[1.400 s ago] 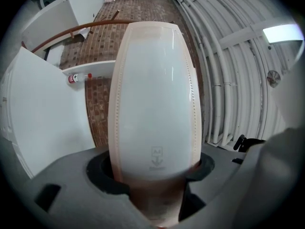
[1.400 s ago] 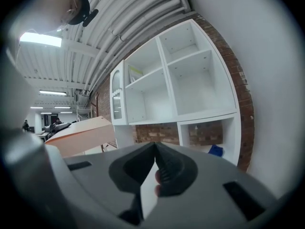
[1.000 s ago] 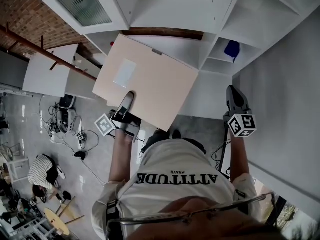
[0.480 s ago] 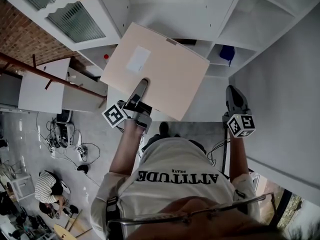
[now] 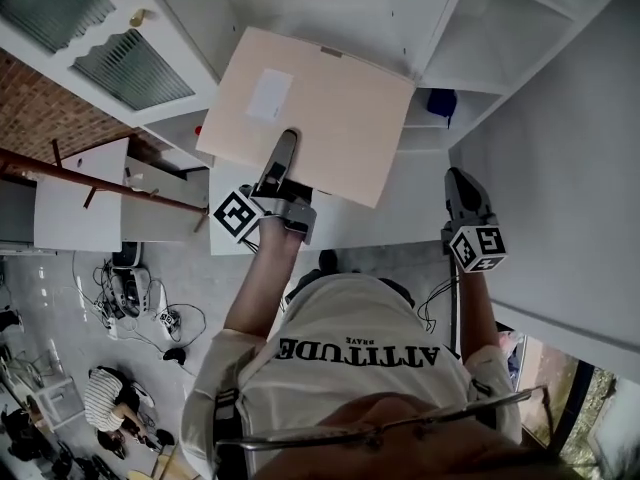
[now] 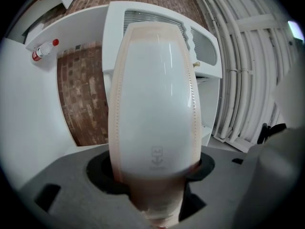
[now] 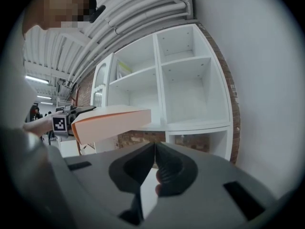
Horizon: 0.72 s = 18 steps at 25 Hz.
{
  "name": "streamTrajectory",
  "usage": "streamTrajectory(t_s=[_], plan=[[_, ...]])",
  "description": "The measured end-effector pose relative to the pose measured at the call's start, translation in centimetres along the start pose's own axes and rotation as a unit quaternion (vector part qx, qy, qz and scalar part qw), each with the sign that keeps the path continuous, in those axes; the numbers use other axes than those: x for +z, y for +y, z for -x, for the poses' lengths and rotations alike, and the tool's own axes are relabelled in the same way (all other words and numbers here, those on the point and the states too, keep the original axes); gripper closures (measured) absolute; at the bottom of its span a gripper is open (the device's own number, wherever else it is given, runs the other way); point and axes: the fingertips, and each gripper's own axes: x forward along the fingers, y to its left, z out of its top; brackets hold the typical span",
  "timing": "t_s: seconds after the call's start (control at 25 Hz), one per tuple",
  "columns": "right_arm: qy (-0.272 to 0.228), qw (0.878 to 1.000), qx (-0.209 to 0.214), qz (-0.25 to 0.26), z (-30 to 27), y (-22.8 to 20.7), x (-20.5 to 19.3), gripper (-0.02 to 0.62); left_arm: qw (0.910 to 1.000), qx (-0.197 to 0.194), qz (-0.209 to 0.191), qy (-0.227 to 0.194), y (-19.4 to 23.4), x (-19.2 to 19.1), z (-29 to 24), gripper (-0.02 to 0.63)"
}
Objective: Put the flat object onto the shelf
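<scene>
1. Left of the white shelf unit [image 5: 441, 23] is a cabinet with ribbed glass doors [image 5: 118, 56]. A red-capped bottle [image 6: 43, 51] lies on a ledge on that same side of the unit and seems to play no part in the job.
2. The left gripper [image 5: 281, 164] is clamped on the near edge of the flat cardboard box [image 5: 335, 118], one jaw above and one below. The box hangs roughly level in the air just in front of the shelf unit. Its far edge points at an open compartment, likely so it can slide in flat.
3. A blue object [image 5: 441, 101], too small to identify, sits in a right-hand compartment of the unit, so that space looks less suitable.
4. The right gripper [image 5: 462, 190] has its jaws pressed together on nothing. It hovers at the unit's right end, apparently kept clear of the box's path.
</scene>
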Motion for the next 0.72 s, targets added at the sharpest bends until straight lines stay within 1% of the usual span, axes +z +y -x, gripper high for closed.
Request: streamTrajectory(t_s=[0.44,0.6,0.72], plan=[[0.005,1.000,-0.012,0.007,0.3,0.1,0.1,0.569,0.9987,0.014,0.012,-0.047,1.5,1.1,-3.7,0.311],[0.007,1.000,-0.010,0.013,0.2,0.4,0.4,0.569,0.9958,0.038,0.042,-0.072,2.9,1.0,-4.6,0.311],[0.002,1.000,-0.003,0.015,-0.2,1.3,0.8,0.568,0.9935,0.057,0.045,-0.088,3.9,1.7,-5.2,0.311]])
